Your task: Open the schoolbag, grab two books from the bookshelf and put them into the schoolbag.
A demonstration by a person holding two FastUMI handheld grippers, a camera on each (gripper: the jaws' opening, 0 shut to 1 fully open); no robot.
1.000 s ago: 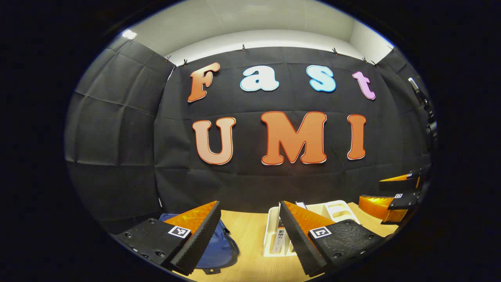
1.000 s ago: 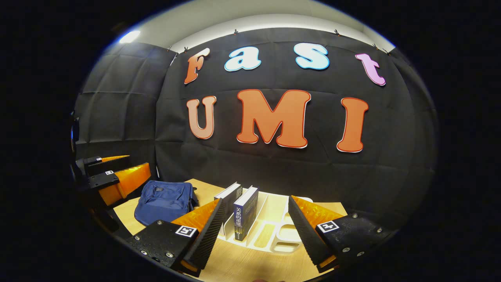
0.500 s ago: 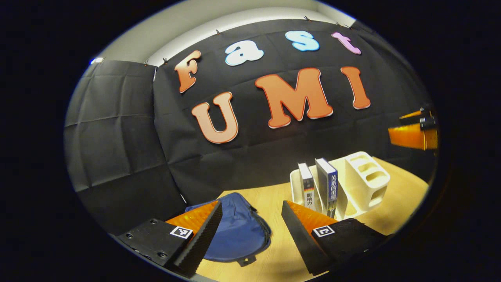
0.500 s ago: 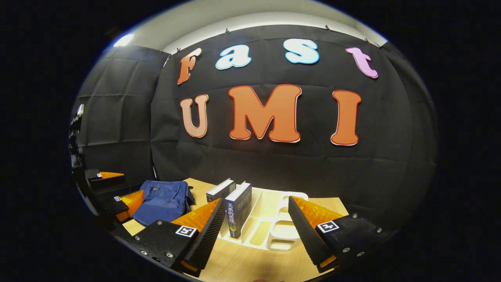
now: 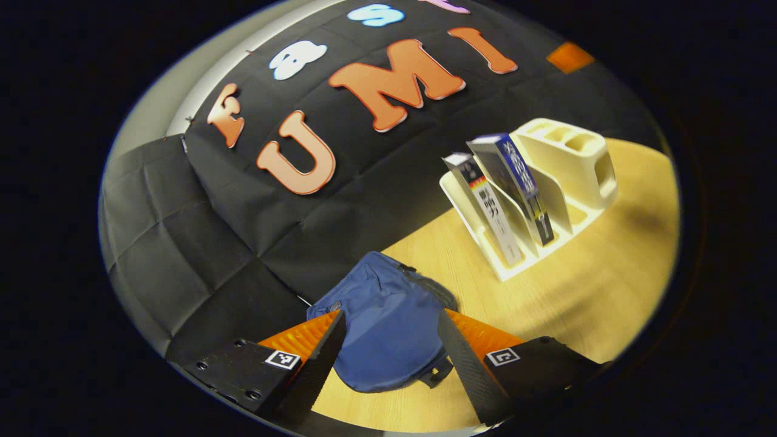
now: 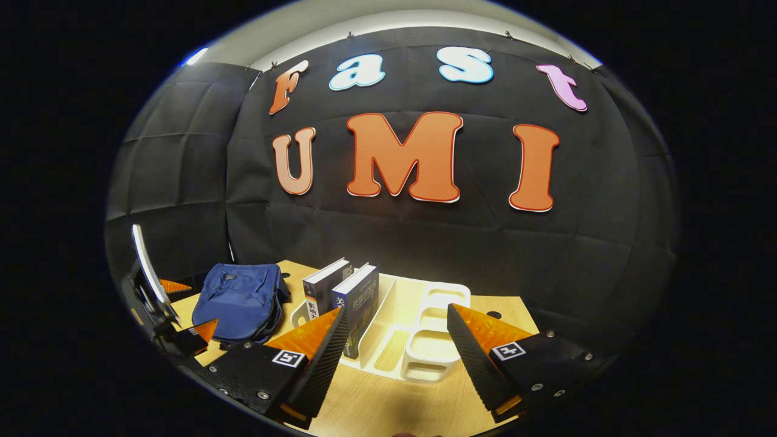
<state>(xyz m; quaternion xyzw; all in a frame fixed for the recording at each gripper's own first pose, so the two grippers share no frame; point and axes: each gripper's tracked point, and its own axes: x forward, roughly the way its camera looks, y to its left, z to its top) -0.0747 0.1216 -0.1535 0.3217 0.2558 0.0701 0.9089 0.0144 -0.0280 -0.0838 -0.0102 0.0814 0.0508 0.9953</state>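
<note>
A blue schoolbag (image 5: 385,315) lies zipped on the wooden table (image 5: 583,291), straight ahead of my left gripper (image 5: 388,349), which is open above its near end. Two books (image 5: 498,200) stand leaning in a white bookshelf rack (image 5: 576,158) to the right. In the right gripper view my right gripper (image 6: 394,349) hangs open in front of the rack (image 6: 425,340), with the two books (image 6: 343,294) at its left end and the schoolbag (image 6: 240,297) further left. The left gripper (image 6: 176,331) shows near the bag's front edge.
The rack's right-hand compartments (image 6: 434,309) hold nothing. Black cloth walls the table's far side and left side. Bare wooden tabletop (image 5: 607,267) spreads to the right of the bag and in front of the rack.
My left gripper has tipped downward and rolled, swinging over the schoolbag, which now sits between its fingers. My right gripper has drifted slightly, keeping the rack ahead. Both stay open.
</note>
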